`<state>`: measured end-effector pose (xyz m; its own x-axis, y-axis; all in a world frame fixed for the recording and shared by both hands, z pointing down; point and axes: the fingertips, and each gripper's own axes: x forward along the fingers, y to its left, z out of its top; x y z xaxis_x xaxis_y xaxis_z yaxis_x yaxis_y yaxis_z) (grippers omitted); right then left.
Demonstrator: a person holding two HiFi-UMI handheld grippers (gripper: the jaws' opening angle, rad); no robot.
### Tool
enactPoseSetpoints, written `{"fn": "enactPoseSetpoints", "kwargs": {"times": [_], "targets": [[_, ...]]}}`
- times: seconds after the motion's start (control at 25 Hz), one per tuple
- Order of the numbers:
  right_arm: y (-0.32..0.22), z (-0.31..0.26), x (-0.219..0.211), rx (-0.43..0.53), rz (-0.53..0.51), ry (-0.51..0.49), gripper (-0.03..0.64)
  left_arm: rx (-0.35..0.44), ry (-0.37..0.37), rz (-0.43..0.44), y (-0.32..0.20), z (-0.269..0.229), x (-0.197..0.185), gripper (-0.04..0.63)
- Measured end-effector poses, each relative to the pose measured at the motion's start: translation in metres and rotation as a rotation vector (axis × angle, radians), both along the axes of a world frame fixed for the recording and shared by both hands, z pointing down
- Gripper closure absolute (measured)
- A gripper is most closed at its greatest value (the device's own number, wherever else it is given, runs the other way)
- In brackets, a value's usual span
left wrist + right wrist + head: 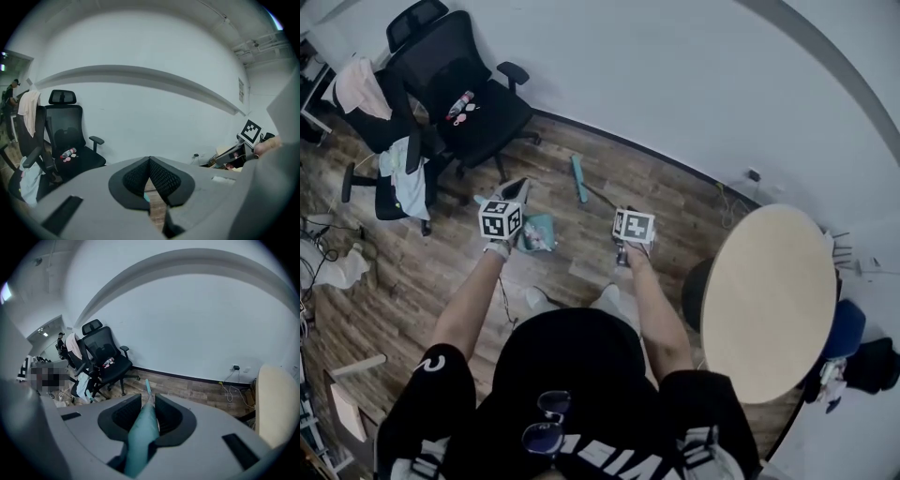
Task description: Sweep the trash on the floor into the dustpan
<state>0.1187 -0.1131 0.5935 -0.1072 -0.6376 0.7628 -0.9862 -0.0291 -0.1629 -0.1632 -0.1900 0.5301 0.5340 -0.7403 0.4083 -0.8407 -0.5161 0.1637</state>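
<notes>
The teal dustpan [538, 234], litter inside, hangs just beside the left gripper [150, 164], whose jaws pinch a teal sliver of it. The right gripper [148, 405] clamps the teal broom [579, 178] by its handle, above the wood floor [675, 202].

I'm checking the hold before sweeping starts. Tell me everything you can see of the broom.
The broom is teal and looks like plastic. It has a thick rounded grip, a thin rod beyond it and a small narrow head at the far end. The right gripper is shut on the grip, with a jaw on each side. The broom slants forward and down toward the wood floor. Whether the head touches the floor cannot be told, and no bristles can be made out.
</notes>
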Motion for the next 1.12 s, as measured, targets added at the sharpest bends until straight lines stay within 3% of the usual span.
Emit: {"fn": "enactPoseSetpoints", "kwargs": {"times": [0.4, 1.12], "targets": [[0.000, -0.005, 0.052, -0.007, -0.033, -0.007, 0.534, -0.015, -0.023, -0.018, 0.002, 0.003, 0.040, 0.598], [0.004, -0.004, 0.062, 0.000, -0.015, -0.006, 0.535, -0.015, -0.043, -0.022, 0.003, 0.001, 0.035, 0.598]]}}
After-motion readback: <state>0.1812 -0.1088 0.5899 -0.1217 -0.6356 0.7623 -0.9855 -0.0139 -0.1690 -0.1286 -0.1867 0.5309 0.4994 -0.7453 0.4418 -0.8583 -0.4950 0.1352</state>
